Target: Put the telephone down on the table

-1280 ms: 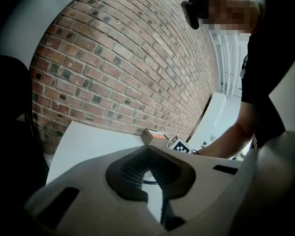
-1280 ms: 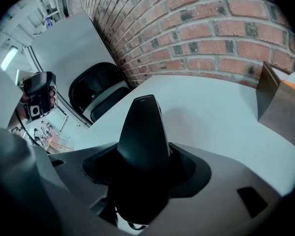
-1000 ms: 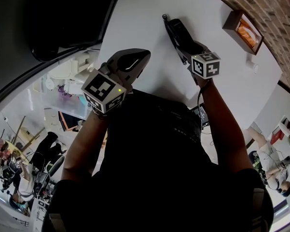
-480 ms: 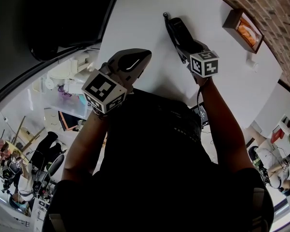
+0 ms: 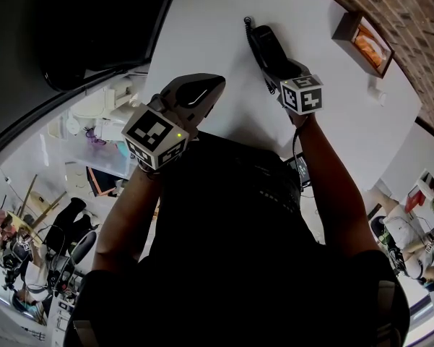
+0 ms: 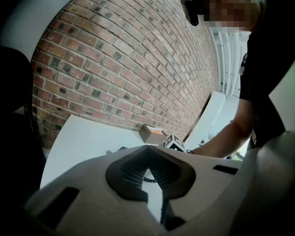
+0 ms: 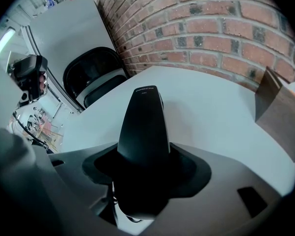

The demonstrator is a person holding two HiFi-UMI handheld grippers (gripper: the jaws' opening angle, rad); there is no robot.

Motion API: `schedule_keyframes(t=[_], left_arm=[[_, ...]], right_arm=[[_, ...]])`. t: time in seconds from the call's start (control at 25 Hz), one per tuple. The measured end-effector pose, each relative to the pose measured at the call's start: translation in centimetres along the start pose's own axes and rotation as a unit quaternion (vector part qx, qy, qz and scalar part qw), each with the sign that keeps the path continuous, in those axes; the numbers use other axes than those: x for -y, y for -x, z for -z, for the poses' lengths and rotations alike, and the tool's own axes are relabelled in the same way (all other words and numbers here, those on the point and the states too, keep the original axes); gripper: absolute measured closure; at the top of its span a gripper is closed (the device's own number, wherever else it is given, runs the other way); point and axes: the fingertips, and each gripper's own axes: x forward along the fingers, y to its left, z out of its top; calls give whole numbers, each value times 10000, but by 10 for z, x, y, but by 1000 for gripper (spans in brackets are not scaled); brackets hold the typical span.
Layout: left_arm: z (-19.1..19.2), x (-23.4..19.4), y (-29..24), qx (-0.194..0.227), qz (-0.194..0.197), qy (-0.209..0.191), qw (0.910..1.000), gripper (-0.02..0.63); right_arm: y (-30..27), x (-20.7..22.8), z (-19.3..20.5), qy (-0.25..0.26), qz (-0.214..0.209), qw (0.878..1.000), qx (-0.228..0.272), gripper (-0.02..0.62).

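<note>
Over the table [image 5: 202,20], head view, your right gripper [image 5: 276,65] holds the phone [image 5: 267,43] low, contact unclear. Left gripper view: your left gripper [image 6: 149,173] is closed, empty. Right gripper view: jaws clamped on the phone [image 7: 143,127]; lowering step, so next seat it flat, then release.

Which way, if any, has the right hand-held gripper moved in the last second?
Yes, slightly: the right hand-held gripper, shut on the telephone, has edged left in the head view, away from the brown box.

Black telephone [image 7: 143,146] handset, coiled cord, clamped in right tool [image 7: 145,181], over white table [image 5: 217,42]
</note>
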Motion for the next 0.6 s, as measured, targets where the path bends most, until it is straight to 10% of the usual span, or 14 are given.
schedule_keyframes(t=[0.6], left_arm=[[6, 2, 6, 24, -19, 24, 10000, 598]], right_arm=[[-8, -2, 11, 275, 222, 9991, -241, 319]])
